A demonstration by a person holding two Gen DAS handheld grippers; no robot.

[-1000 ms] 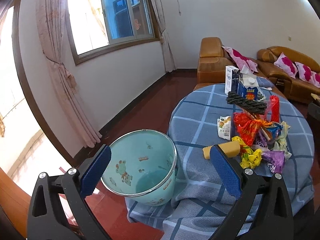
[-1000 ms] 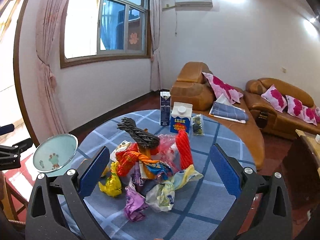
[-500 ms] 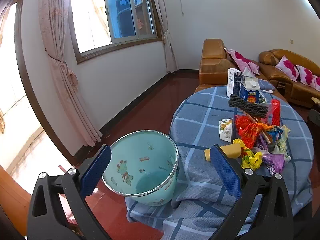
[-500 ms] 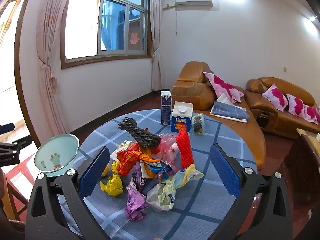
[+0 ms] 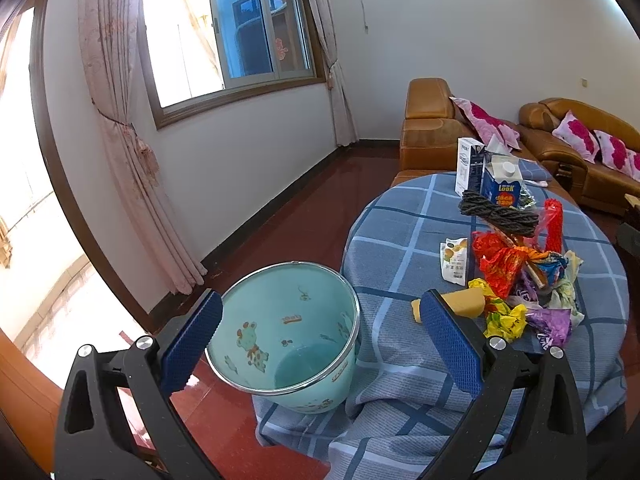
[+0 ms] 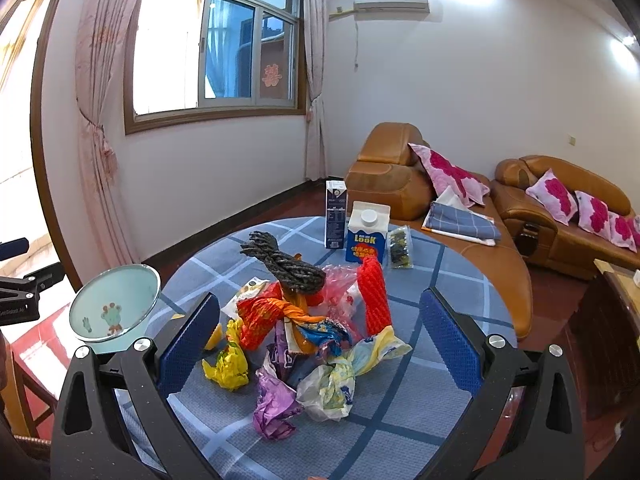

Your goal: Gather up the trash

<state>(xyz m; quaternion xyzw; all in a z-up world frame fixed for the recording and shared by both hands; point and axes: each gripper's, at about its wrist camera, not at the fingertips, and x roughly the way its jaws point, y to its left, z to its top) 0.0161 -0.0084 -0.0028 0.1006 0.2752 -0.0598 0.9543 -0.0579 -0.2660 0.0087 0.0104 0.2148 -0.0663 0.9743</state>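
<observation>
A heap of crumpled wrappers [image 6: 308, 332] lies on the round table with the blue checked cloth [image 6: 440, 280], topped by a dark coiled rope [image 6: 286, 266] and a red mesh sleeve [image 6: 374, 300]. The heap also shows in the left wrist view [image 5: 516, 272]. A pale green enamel basin [image 5: 288, 332] stands at the table's left edge; it also shows in the right wrist view [image 6: 114, 304]. My left gripper [image 5: 320, 340] is open and empty, its jaws on either side of the basin. My right gripper [image 6: 320, 348] is open and empty, above the heap.
Two cartons stand at the table's far side, a tall blue-white one [image 6: 335, 220] and a blue "LOOK" one [image 6: 366, 234], with a small dark packet [image 6: 400, 248] beside them. A yellow wedge [image 5: 460, 304] lies near the heap. Brown sofas [image 6: 400, 176] with pink cushions stand behind.
Both views have lifted slightly, so the table and the basin sit a little lower in frame. Nothing on the table has moved, and both grippers stay open.
</observation>
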